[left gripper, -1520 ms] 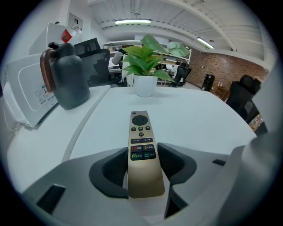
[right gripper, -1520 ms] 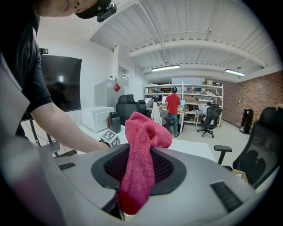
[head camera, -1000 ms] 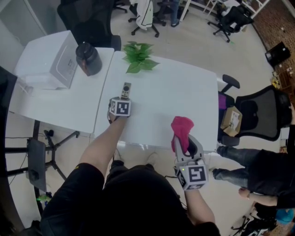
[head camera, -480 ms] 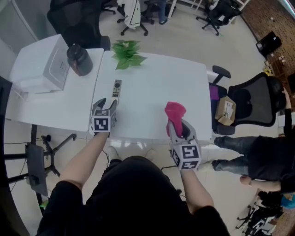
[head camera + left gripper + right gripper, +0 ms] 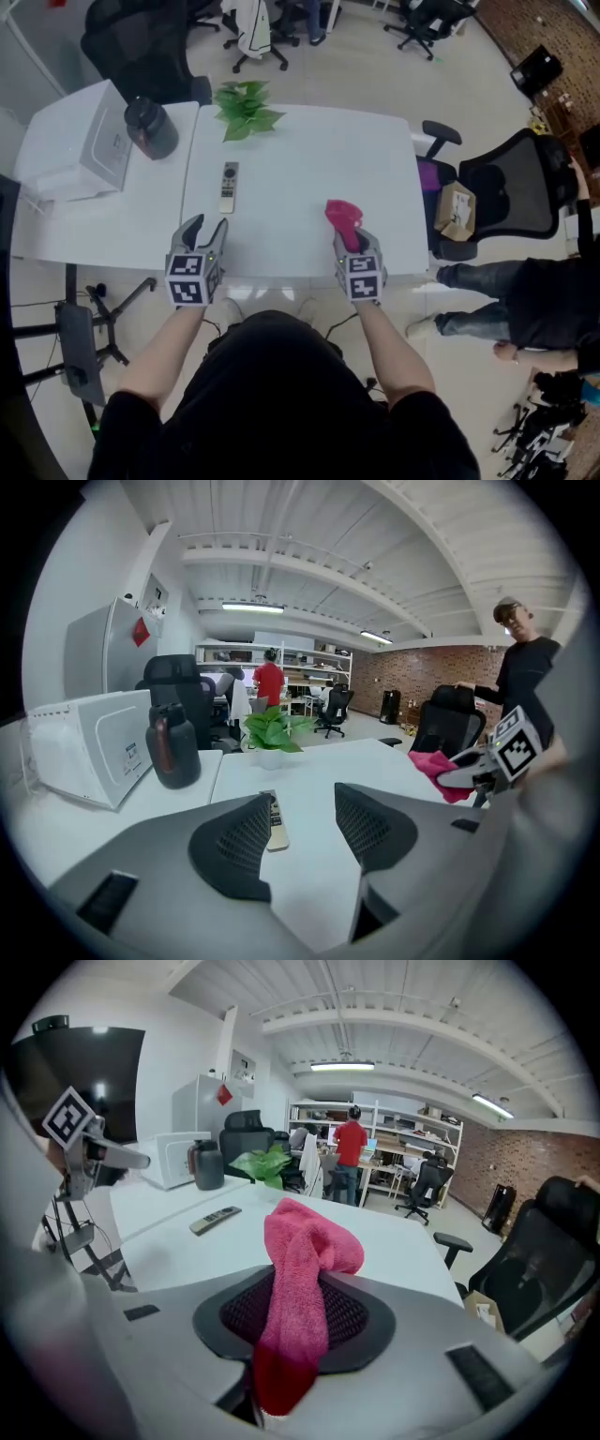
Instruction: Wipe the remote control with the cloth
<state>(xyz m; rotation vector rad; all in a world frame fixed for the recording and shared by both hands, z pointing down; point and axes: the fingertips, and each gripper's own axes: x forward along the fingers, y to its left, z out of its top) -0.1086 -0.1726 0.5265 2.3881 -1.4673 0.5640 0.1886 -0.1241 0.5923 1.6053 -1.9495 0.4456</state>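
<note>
On the white table (image 5: 309, 150), the remote control (image 5: 228, 187) lies untouched at ten o'clock from the pink cloth (image 5: 343, 216) clamped in the right gripper (image 5: 355, 246); the left gripper (image 5: 206, 230) gapes empty, wiping seemingly unstarted.

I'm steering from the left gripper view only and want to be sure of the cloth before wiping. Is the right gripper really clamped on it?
Observer: Yes. In the right gripper view the right gripper is shut on the pink cloth, which bunches above the pads and hangs below them.
Operator: Does the cloth touch the remote?
Observer: No. The head view shows the remote lying flat on the white table, well to the left of the cloth.
Operator: And my left gripper?
Observer: In the head view the left gripper is at the table's near edge, short of the remote and not touching it.
</note>
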